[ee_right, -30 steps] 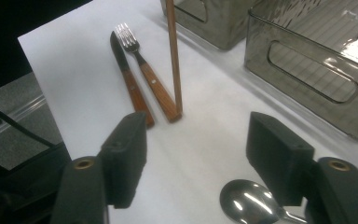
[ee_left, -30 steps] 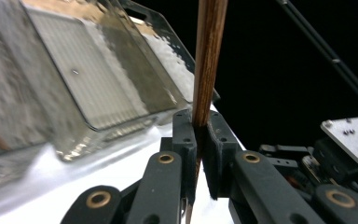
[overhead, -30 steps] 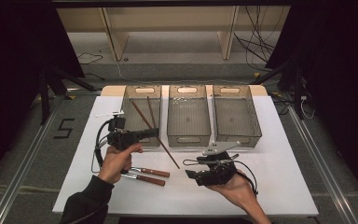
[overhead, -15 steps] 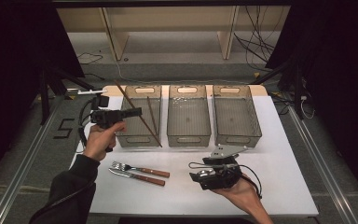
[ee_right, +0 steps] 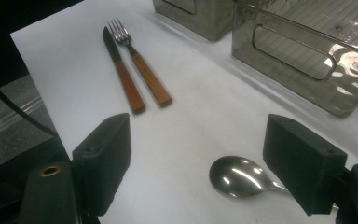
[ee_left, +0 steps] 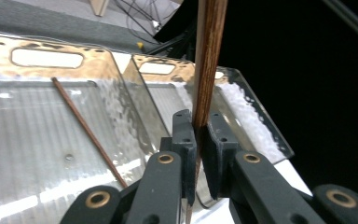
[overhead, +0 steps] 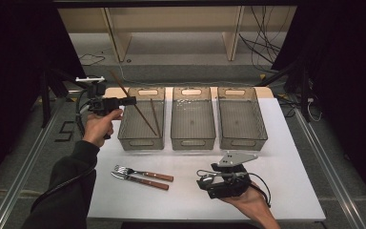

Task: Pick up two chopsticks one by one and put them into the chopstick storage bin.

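Note:
My left gripper (overhead: 131, 101) is raised at the left edge of the left clear bin (overhead: 140, 142), shut on a brown chopstick (overhead: 141, 114) that slants down into that bin. In the left gripper view the jaws (ee_left: 199, 128) pinch this chopstick (ee_left: 208, 65) upright, and a second chopstick (ee_left: 87, 132) lies on the bin floor (ee_left: 23, 140). That second chopstick (overhead: 155, 119) also lies in the bin in the high view. My right gripper (overhead: 210, 184) rests low near the table's front, open (ee_right: 200, 154) over a steel spoon (ee_right: 240, 176).
A wood-handled fork (overhead: 144, 174) and knife (overhead: 140, 181) lie side by side on the white table (overhead: 290, 191), left of my right gripper. The middle bin (overhead: 193, 142) and the right bin (overhead: 243, 142) stand beside the left one. Cables run on the floor behind.
My left gripper has lifted from the table's middle and moved back and left to the left bin, carrying the chopstick. My right gripper has barely shifted.

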The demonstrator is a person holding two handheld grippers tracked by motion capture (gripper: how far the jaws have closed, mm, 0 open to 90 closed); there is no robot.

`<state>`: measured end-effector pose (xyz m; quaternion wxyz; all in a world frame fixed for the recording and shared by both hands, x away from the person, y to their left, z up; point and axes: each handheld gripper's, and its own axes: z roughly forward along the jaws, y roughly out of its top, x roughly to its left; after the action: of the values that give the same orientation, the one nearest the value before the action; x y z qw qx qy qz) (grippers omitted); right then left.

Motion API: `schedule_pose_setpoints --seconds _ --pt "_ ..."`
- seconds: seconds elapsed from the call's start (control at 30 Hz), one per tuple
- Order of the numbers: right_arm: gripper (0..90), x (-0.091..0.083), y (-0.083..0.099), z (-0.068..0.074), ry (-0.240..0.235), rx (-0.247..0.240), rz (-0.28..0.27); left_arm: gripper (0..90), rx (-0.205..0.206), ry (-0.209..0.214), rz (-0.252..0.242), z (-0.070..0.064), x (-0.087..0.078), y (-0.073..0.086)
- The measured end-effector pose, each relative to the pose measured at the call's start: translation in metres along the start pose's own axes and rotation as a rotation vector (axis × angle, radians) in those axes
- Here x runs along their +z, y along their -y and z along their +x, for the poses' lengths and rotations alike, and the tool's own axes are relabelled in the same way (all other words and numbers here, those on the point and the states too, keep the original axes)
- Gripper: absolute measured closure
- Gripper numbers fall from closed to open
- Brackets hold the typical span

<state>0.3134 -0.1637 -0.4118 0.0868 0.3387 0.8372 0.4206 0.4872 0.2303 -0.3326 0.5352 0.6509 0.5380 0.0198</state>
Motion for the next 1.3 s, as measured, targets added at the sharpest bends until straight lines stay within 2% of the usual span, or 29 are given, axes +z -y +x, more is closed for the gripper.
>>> schedule_pose_setpoints --seconds 0.13,0.47,0.93,1.3 --pt "24.2 0.0 0.0 0.0 -0.002 -0.007 0.005 83.7 0.002 -0.023 0.022 0.003 0.009 -0.004" --pt "23.8 -0.001 0.001 0.002 -0.007 -0.012 -0.001 83.5 -0.036 -0.076 0.07 0.015 0.033 -0.005" --pt "22.9 -0.003 0.0 0.004 -0.015 -0.011 -0.017 83.3 -0.062 -0.086 0.141 0.021 0.056 0.007" --pt "22.9 -0.002 -0.001 0.004 -0.018 -0.013 -0.013 83.1 -0.065 -0.083 0.174 0.022 0.063 0.013"
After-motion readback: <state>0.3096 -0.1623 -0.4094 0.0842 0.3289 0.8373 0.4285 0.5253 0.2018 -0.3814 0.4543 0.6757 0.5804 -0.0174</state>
